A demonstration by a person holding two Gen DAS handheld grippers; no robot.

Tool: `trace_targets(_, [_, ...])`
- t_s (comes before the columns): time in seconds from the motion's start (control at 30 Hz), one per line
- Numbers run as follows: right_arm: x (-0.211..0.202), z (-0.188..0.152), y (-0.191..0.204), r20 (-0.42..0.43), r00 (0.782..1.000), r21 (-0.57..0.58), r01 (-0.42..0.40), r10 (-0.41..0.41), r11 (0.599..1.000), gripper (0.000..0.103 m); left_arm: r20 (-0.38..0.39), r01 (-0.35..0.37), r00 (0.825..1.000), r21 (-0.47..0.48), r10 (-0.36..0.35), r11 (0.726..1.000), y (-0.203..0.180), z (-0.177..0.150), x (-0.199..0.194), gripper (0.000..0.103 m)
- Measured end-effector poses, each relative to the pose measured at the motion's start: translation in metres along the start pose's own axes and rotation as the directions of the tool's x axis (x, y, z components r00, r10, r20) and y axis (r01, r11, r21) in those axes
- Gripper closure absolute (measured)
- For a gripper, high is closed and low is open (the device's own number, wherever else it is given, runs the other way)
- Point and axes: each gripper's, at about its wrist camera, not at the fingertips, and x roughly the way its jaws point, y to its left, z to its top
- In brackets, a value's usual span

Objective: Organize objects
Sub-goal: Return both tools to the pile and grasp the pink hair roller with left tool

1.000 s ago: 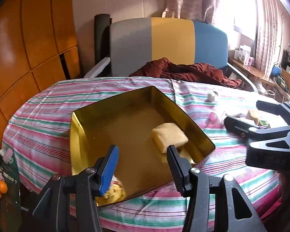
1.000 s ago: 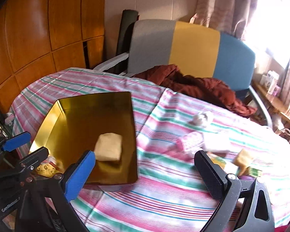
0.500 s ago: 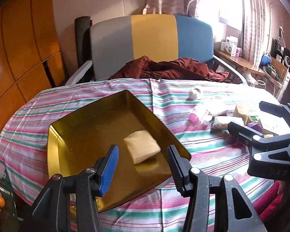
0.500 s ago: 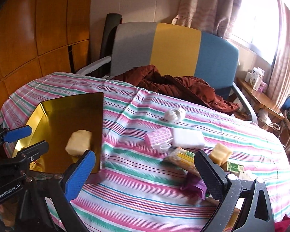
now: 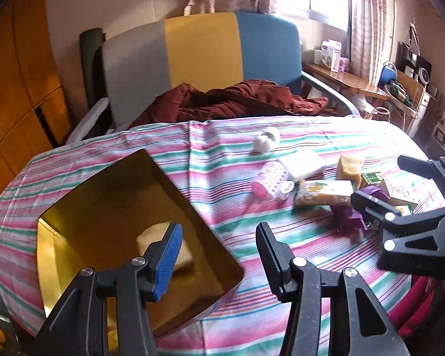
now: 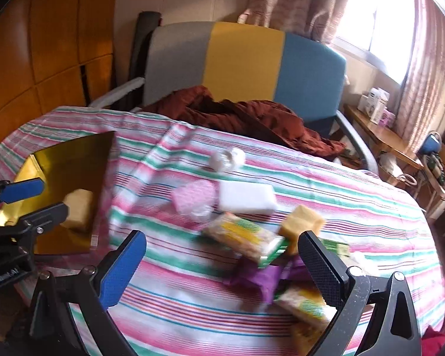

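Tray (image 5: 109, 207) is found at nine o'clock on the striped table (image 5: 222, 320), holding one yellow sponge (image 6: 78, 207), evidently as the collecting place. Loose items are clustered at three o'clock: a second sponge (image 6: 301, 221), a snack packet (image 6: 246, 237), a white block (image 6: 246, 197) and a purple wrapper (image 6: 259, 277). The right gripper (image 6: 222, 267) is held spread and empty over that cluster, judged ready for a pick. The left gripper (image 5: 219, 252) is seen parted, gripping nothing, beside the tray.
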Motion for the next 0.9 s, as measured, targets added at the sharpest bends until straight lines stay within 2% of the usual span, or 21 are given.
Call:
trace_targets(0.23, [0.009,-0.002,-0.039,-0.016,0.997,0.003,0.077,-0.077,0.997,0.000,-0.019,0.048,0.999,0.029,-0.047,0.998,-0.028,0.016,0.020,0.051])
trace_targets(0.6, [0.027,-0.011,-0.069,-0.045,0.995,0.030,0.090,-0.089,0.995,0.000,-0.056,0.082,0.995,0.074,-0.078,0.994,-0.051,0.041,0.059,0.050])
trace_targets(0.8, [0.038,-0.015,-0.083,-0.063,0.994,0.061,0.088,-0.085,0.994,0.000,-0.121,0.153,0.982,0.068,-0.145,0.986,-0.060,0.050,0.088,0.041])
trace_targets(0.9, [0.043,-0.019,-0.097,-0.070,0.995,0.117,0.084,-0.076,0.990,0.000,-0.157,0.180,0.974,0.080,-0.166,0.980,-0.065,0.053,0.104,0.036])
